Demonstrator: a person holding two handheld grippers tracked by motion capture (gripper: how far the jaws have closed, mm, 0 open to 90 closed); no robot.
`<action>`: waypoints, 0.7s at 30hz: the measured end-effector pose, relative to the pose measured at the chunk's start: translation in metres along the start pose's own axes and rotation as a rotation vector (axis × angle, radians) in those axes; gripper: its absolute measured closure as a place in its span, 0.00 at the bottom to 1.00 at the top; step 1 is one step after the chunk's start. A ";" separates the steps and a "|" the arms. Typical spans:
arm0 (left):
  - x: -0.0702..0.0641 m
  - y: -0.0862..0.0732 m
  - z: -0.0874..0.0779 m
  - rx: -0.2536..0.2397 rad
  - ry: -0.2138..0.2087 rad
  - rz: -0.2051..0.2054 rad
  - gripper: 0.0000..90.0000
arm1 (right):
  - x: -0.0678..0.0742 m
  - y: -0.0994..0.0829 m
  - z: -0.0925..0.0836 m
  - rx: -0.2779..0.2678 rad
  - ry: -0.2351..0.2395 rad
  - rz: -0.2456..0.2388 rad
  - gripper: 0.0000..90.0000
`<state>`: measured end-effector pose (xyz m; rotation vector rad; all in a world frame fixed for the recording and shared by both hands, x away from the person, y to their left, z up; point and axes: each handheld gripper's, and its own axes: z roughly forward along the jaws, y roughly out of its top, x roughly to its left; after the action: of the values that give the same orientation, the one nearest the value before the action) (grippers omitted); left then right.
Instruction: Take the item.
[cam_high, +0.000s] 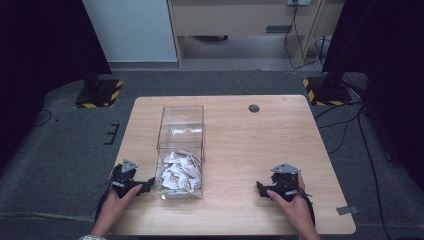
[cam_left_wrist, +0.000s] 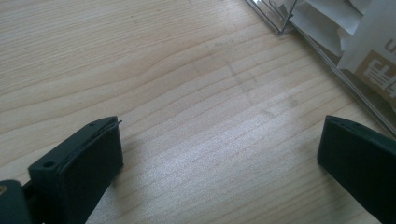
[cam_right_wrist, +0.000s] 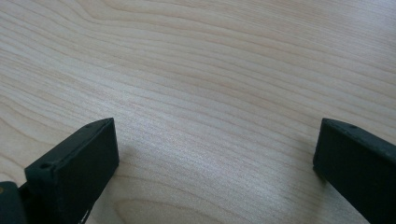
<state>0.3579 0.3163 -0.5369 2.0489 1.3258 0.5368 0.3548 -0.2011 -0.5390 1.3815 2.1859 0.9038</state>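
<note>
Near edge: L gripper (cam_high: 145, 186) and R gripper (cam_high: 264, 189) rest low on the table (cam_high: 240, 135), one in each hand, jaws spread wide w/ bare wood between them, nothing held. Probably a ready pose flanking the work area. L gripper sits just beside the clear box (cam_high: 181, 150), jaws aimed toward its near corner, so likely first to reach in; R gripper is well apart from it. Mid-table: box is open-topped, w/ its long side running away from the person. Sachets (cam_high: 180, 172), white w/ brown print, are piled loosely at its near end; far end looks mostly empty.
</note>
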 end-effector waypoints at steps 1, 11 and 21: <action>0.000 0.000 0.000 0.000 0.000 0.001 0.00 | 0.000 0.000 0.000 0.000 0.000 0.000 0.00; -0.001 -0.001 -0.001 0.000 -0.001 0.001 0.00 | 0.000 0.000 0.000 0.000 -0.001 0.000 0.00; -0.001 -0.001 -0.001 0.000 -0.003 0.003 0.00 | -0.001 0.001 -0.003 0.000 0.020 0.004 0.06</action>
<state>0.3563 0.3156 -0.5368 2.0513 1.3215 0.5350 0.3543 -0.2020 -0.5363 1.3829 2.1985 0.9230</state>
